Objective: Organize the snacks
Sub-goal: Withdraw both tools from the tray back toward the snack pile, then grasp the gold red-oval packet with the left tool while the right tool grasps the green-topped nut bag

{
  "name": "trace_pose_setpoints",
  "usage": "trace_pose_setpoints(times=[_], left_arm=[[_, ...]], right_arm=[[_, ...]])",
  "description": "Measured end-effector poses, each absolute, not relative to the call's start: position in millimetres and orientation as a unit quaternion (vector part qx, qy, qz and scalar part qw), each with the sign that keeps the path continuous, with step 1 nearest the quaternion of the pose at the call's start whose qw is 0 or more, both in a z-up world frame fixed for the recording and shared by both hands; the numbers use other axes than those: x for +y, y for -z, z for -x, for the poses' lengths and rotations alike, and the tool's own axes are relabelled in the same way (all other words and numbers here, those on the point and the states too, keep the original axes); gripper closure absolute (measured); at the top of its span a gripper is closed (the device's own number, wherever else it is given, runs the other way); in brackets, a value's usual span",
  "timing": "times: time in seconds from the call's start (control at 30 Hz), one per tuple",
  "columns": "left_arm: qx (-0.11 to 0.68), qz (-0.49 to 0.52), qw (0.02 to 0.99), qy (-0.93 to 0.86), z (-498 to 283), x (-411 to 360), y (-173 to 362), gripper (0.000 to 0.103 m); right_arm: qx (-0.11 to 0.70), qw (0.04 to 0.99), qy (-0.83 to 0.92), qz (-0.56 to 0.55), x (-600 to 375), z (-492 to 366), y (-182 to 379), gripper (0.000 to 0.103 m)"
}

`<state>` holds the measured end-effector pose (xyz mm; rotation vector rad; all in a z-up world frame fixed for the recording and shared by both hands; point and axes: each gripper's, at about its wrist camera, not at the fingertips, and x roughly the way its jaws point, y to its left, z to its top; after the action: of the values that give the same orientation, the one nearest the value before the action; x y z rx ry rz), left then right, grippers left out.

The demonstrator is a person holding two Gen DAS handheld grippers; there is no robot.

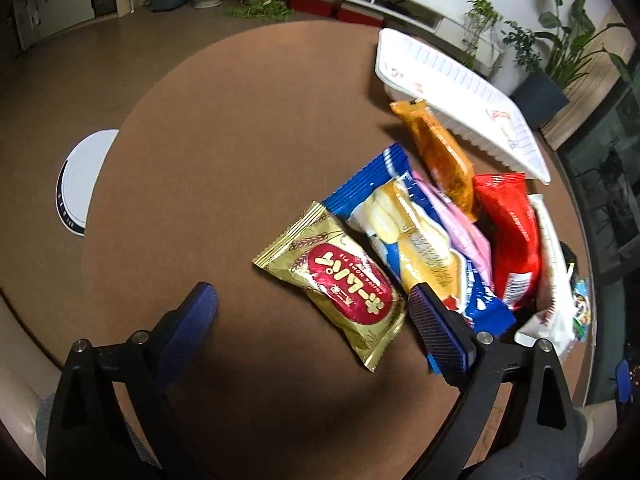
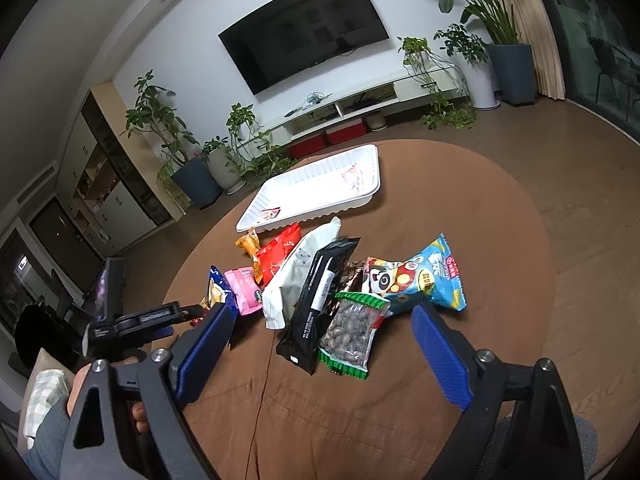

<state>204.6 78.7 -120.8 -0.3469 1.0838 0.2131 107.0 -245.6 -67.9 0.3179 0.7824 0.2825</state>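
Left gripper [image 1: 312, 312] agape, empty, right gripper [image 2: 320, 328] likewise, gold packet [image 1: 336, 280] "HOME PIE"

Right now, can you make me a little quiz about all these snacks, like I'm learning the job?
1. True or false: the white tray already holds most of the snack packets.
2. Which packet lies nearest the left hand-held gripper? A) gold packet B) red packet C) orange packet
3. Fill in: both hand-held grippers, including the right hand-held gripper, are ____ and hold nothing.

Key: 1 false; 2 A; 3 open.
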Motion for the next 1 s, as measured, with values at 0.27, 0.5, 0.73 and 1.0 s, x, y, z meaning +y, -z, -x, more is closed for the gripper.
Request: trace_pose_setpoints(times=[0.27,0.5,0.73,1.0], left_arm=[[0.523,0.137,0.833,-0.117,-225,76,129,0.006],[0.518,0.085,0.844,-0.111,-225,72,130,0.020],[0.519,0.070,0.848,-0.082,-212,82,127,0.032],[0.523,0.056,0.848,-0.067,-205,78,126,0.032]], right_arm=[[0.379,0.902,-0.138,-0.155,-245,-107,67,0.010],[0.378,0.905,-0.133,-0.143,-247,-102,67,0.010],[0.381,0.905,-0.129,-0.136,-246,-100,68,0.010],[0.395,0.901,-0.124,-0.126,-234,-99,72,0.010]])
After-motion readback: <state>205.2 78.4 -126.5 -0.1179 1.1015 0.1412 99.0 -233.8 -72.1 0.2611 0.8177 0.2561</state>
